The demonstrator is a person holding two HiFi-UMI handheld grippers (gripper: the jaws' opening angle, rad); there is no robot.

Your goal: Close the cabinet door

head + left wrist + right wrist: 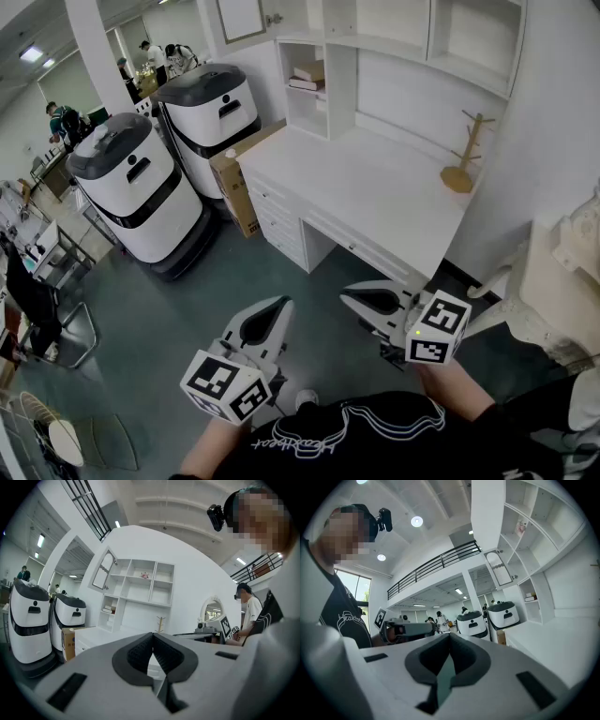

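The cabinet door (241,19), white with a pale panel, stands swung open at the upper left of the white shelf unit (375,37) above the desk (375,183). It also shows in the left gripper view, cabinet door (104,569), and in the right gripper view, cabinet door (499,568). My left gripper (280,304) and right gripper (349,296) are held low near the person's body, well short of the desk. Both are shut with nothing between the jaws, as seen at the left gripper (153,637) and the right gripper (449,637).
Two white-and-grey machines (141,187) and a cardboard box (234,178) stand left of the desk. A wooden mug tree (464,155) is on the desk's right end, books (307,77) on a shelf. A chair (56,328) and people are at the far left.
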